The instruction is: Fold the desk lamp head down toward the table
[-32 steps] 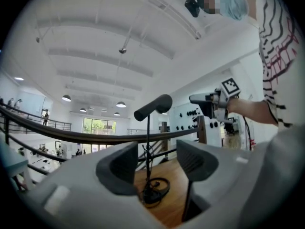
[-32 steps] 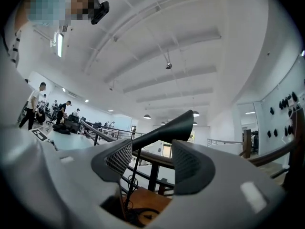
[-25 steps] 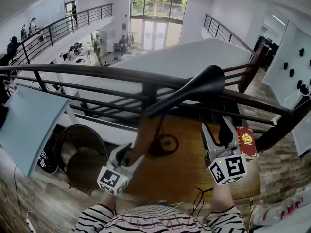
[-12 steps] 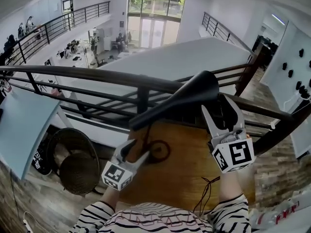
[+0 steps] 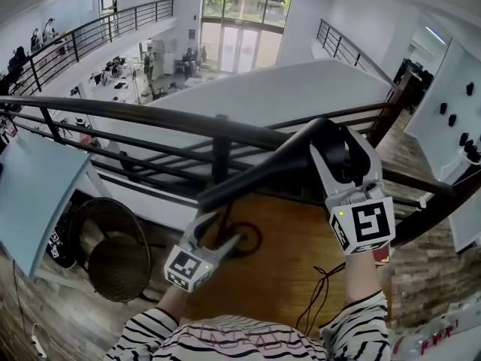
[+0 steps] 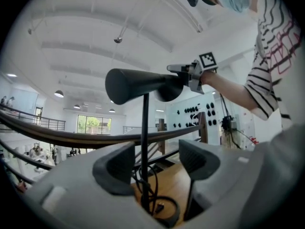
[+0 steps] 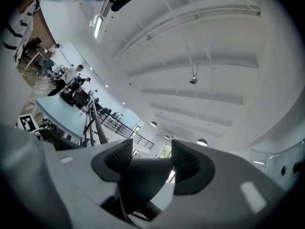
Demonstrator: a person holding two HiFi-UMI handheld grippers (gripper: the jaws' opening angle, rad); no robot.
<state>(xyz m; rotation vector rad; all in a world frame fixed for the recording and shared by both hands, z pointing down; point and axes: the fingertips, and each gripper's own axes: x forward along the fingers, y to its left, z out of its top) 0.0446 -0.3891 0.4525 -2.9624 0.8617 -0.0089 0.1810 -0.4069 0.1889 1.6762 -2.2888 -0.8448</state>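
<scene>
The black desk lamp stands on the wooden table (image 5: 285,254). Its cone-shaped head (image 5: 263,168) lies roughly level on top of a thin stem (image 6: 144,142), above a round base (image 5: 244,239). My right gripper (image 5: 342,153) reaches up at the wide end of the head, and its pads press on the dark cone (image 7: 143,175). My left gripper (image 5: 214,228) is low by the base. Its jaws (image 6: 150,159) are opening, with the stem standing between them, closer to the left pad and not squeezed. From the left gripper view, the right gripper (image 6: 190,73) shows at the head's end.
A black railing (image 5: 150,115) runs just behind the table, with an open hall below it. The lamp's cable (image 5: 319,284) trails over the table's near edge. A red booklet (image 5: 383,253) peeks out at the right. A round woven basket (image 5: 113,254) stands on the floor at the left.
My right gripper has risen from the table's right side and closed around the lamp head's wide end. My left gripper has slid in toward the stem and base.
</scene>
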